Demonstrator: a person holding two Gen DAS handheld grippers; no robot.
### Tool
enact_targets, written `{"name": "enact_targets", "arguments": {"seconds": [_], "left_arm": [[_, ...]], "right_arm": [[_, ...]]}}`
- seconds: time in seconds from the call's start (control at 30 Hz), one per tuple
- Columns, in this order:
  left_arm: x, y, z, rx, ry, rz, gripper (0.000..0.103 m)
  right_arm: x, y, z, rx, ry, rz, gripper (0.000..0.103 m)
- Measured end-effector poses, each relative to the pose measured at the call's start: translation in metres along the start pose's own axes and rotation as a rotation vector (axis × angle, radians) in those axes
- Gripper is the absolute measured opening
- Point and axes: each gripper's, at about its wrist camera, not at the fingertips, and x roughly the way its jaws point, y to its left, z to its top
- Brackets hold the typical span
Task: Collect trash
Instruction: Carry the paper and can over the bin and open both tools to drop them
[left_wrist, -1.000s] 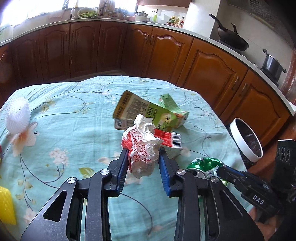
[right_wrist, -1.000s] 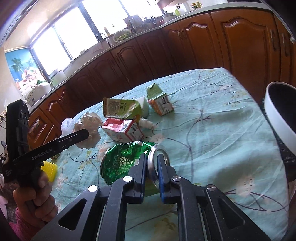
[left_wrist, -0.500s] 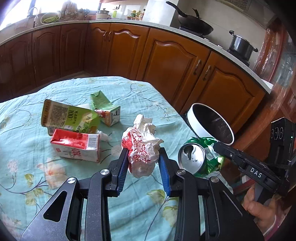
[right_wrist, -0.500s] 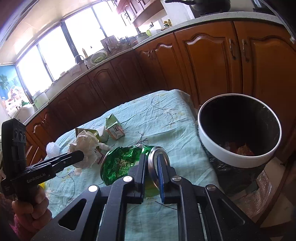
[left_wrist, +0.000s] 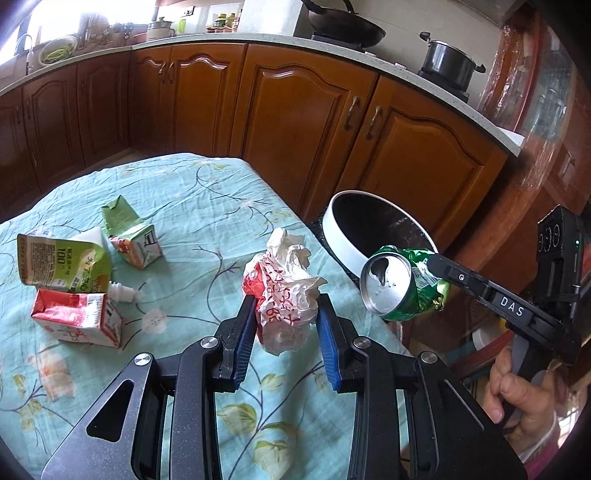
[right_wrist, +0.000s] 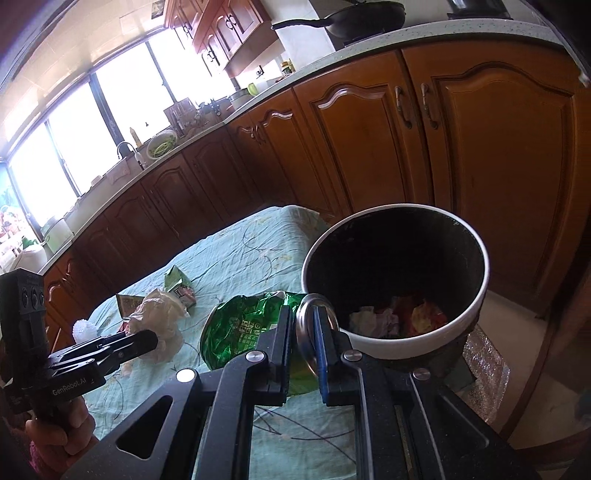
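Observation:
My left gripper (left_wrist: 286, 312) is shut on a crumpled red-and-white paper wrapper (left_wrist: 286, 288), held above the table's right edge. My right gripper (right_wrist: 304, 328) is shut on the rim of a crushed green can (right_wrist: 243, 328), which also shows in the left wrist view (left_wrist: 402, 284), held just beside the white-rimmed trash bin (right_wrist: 399, 343). The bin (left_wrist: 343, 243) stands off the table's right side and holds some crumpled trash. The left gripper with its wrapper (right_wrist: 162, 314) shows at the left of the right wrist view.
On the floral teal tablecloth (left_wrist: 207, 206) lie a red carton (left_wrist: 79, 319), a flattened green juice carton (left_wrist: 62, 266), a small green-orange carton (left_wrist: 131, 232) and a small white dropper bottle (left_wrist: 123, 291). Wooden cabinets (left_wrist: 314, 122) surround the table.
Both grippers have swung right toward the bin with their loads. The can is now nearly at the bin's rim, and the bin looms larger in the right wrist view.

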Motion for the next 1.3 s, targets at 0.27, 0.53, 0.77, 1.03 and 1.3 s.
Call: {"name": "enact_targets", "arguments": {"seconds": [0.27, 0.53, 0.77, 1.03, 1.3], "left_arm": [[0.025, -0.031, 0.014, 0.06, 0.027, -0.038, 0.03], [0.047, -0.061, 0.036, 0.115, 0.035, -0.071, 0.03], [0.07, -0.086, 0.057, 0.171, 0.053, -0.091, 0.03], [0.106, -0.1, 0.073, 0.193, 0.115, -0.098, 0.031], [0.126, -0.106, 0.082, 0.2, 0.147, -0.094, 0.031]], "right_arm": [[-0.002, -0.029, 0.017, 0.021, -0.028, -0.052, 0.011], [0.0, -0.058, 0.036, 0.027, -0.045, -0.116, 0.011], [0.01, -0.074, 0.051, 0.024, -0.043, -0.16, 0.011], [0.022, -0.082, 0.057, 0.011, -0.016, -0.189, 0.011], [0.032, -0.09, 0.06, 0.009, 0.016, -0.201, 0.011]]}}
